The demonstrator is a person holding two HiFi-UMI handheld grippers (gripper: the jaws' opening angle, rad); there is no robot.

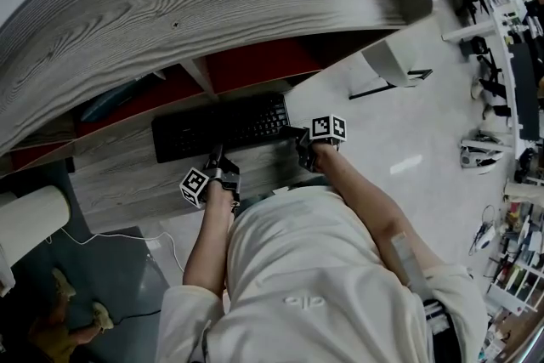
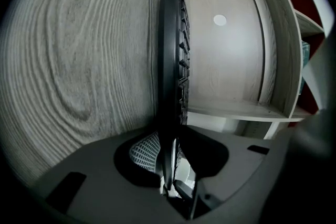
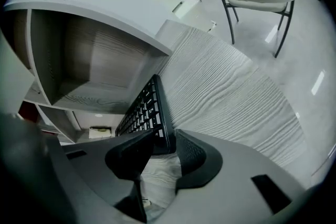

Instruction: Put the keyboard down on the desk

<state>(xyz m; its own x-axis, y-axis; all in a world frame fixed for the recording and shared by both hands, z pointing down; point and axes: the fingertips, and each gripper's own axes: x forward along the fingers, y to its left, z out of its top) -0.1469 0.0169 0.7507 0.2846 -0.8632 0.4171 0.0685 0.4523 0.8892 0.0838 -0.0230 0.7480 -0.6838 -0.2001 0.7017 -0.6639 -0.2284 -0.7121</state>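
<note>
black keyboard low on the wooden desk, held at its near edge by both grippers

left gripper has its fingers part open and closed on the keyboard's thin edge, one pad on each face; right gripper pinches the right-hand corner, one finger over the keys, the other under the base. whether the keyboard rests fully on the desk cannot be told.

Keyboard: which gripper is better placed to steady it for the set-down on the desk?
Left, likely. The left gripper has the keyboard deep between its jaws, near the middle of its near edge; the right gripper only pinches an end corner.
</note>
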